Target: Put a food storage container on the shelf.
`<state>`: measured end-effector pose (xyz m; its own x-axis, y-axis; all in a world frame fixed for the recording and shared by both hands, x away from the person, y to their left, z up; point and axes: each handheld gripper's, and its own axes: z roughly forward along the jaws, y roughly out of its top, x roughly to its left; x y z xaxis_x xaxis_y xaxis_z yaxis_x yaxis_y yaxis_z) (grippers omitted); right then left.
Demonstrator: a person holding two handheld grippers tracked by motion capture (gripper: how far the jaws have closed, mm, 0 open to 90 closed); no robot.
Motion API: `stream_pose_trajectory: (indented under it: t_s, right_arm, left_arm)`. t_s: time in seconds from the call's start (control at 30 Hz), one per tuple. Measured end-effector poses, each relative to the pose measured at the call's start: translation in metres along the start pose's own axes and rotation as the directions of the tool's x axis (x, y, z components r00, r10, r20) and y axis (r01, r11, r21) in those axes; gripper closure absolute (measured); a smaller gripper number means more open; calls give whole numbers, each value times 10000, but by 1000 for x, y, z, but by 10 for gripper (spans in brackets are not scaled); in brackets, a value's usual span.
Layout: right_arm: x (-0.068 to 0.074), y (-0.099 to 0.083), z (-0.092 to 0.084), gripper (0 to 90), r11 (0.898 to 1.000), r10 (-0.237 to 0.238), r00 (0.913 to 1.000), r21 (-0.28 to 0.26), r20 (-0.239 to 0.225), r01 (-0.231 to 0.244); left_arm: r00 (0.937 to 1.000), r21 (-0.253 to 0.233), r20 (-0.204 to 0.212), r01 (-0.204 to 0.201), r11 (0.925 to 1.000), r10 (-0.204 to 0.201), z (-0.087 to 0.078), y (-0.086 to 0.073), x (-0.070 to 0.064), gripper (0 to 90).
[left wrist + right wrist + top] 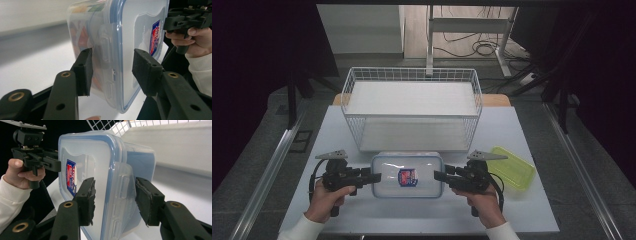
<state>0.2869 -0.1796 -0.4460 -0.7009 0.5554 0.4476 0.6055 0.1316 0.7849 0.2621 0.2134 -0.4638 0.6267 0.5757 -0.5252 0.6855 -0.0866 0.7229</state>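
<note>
Box: clear lidded box with blue seal and a red-blue label on the lid; sits at the near centre of the counter, just at 6 o'clock of the basket.
Box attitude: lid up and level in the high view; whether its base touches the counter cannot be told.
Left tongs: left tongs at 9 o'clock of the box, over its short end; in the left gripper view the jaws straddle the end latch, one on the lid side, one on the base side. Left jaw touches the wall; right jaw looks just shy of the lid. Grip not certain.
Right tongs: right tongs at 3 o'clock of the box, on the opposite short end; in the right gripper view both jaws flank the latch closely. Contact cannot be told.
Basket: white wire basket at 12 o'clock of the box.
Green lid: yellow-green lid flat on the counter at 3 o'clock, just beyond the right tongs.
</note>
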Motion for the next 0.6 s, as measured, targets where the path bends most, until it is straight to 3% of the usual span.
stream_pose_trajectory:
  t_s: [0.6]
  right_arm:
    - [9,43,-14,516,9985,-310,9995,-448,82,313]
  left_arm:
    - [9982,-437,-9,-604,9972,604,-14,47,-13,523]
